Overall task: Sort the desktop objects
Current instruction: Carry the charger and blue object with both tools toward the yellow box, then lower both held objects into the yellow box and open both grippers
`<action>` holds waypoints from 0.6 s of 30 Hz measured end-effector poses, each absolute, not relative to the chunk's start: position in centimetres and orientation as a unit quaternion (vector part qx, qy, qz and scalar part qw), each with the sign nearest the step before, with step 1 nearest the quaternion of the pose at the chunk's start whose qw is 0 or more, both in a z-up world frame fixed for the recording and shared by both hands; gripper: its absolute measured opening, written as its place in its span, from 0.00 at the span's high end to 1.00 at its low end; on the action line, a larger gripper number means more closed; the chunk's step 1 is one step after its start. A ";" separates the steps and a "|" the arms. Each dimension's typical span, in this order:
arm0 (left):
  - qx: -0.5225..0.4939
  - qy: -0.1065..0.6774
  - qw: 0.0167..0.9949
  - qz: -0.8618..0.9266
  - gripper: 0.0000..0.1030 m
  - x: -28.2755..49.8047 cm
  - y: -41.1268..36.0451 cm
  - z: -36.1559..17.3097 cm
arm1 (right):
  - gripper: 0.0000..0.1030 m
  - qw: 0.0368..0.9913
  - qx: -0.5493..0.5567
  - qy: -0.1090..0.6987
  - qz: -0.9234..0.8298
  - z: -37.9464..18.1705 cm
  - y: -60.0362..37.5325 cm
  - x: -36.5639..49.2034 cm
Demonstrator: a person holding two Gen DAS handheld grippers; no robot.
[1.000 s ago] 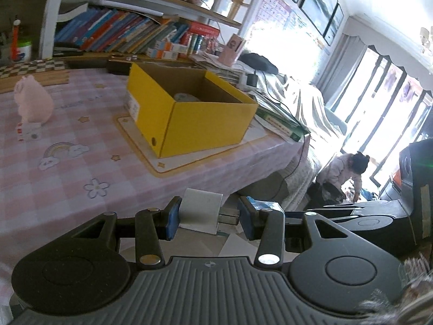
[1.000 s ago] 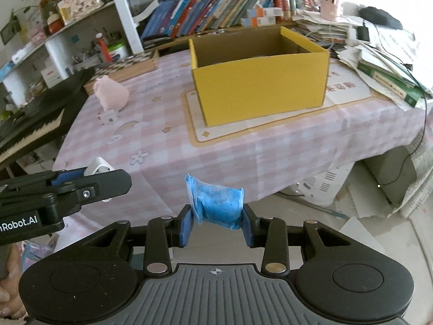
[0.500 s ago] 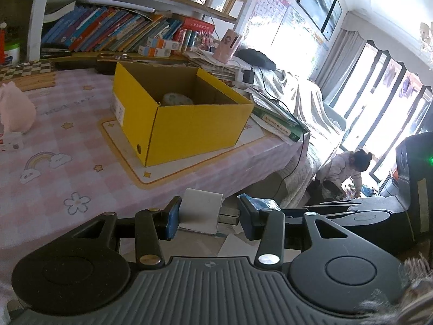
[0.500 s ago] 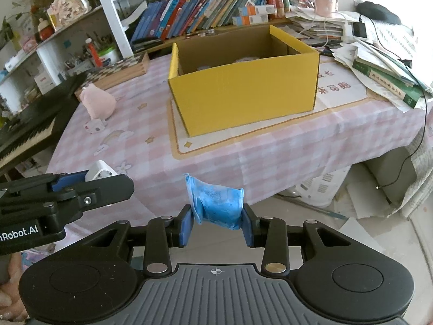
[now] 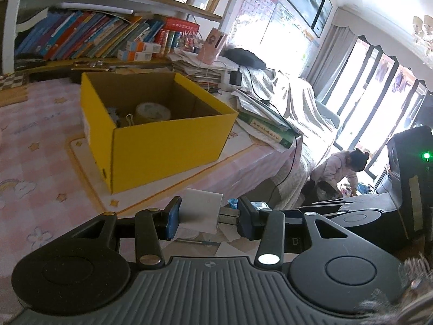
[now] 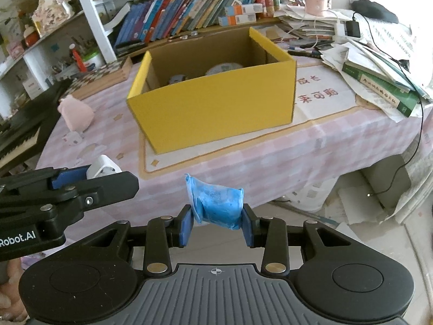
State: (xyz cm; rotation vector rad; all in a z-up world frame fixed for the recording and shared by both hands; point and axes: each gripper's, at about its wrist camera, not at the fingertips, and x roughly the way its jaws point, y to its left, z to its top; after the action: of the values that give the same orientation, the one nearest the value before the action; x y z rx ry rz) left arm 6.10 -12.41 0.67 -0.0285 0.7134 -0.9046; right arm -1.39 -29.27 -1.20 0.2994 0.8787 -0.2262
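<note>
Right wrist view: a crumpled blue plastic packet point(image 6: 216, 207) sits at lower centre of the frame, pinched on both sides by the blue pads of the right gripper point(image 6: 216, 228), whose jaws are pressed in against it. The packet hangs off the near edge of the table, over the floor.

Left wrist view: a white boxy plug adapter with metal prongs point(image 5: 201, 211) lies at lower centre, clamped by the left gripper point(image 5: 207, 218); one blue pad point(image 5: 173, 218) presses its white body, the other meets the prong end. In the right wrist view the same adapter point(image 6: 102, 168) shows at left, held in the black arm of that gripper.

Beyond both held items, an open yellow cardboard box point(image 6: 213, 108) stands on a cream placemat with an orange border point(image 6: 319, 108), in the middle of the right wrist frame. Inside the box, a roll of tape point(image 5: 153, 112) and a metal binder clip point(image 5: 130, 119) are visible.

The box rests on a table covered with a pink checked cloth point(image 6: 284, 157). A pink pig-shaped figure point(image 6: 75, 113) stands at left of the box, well apart from it. A green thick book point(image 6: 379, 92) and loose papers lie at upper right. A bookshelf with slanting coloured books point(image 6: 184, 13) fills the top of the frame.

A person in a pale pink top point(image 5: 343, 166) crouches on the floor at right of the left wrist frame.
</note>
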 end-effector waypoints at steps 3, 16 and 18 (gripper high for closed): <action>-0.012 0.334 0.840 -0.428 0.59 6.4 -13.6 0.7 | 0.64 0.888 0.144 0.424 -0.108 -1.2 -30.6 -0.9; -0.006 0.301 0.868 -0.395 0.59 8.7 -17.6 2.5 | 0.64 0.908 0.130 0.389 -0.086 0.5 -36.1 2.0; -0.003 0.291 0.876 -0.385 0.59 9.2 -18.0 3.2 | 0.64 0.914 0.126 0.378 -0.080 1.1 -37.0 2.7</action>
State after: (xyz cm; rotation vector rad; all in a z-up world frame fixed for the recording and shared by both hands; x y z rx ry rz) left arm 9.25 -17.99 3.17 -0.0063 0.6069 -0.8033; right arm 2.74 -36.95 1.06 0.2593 0.7779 -0.1644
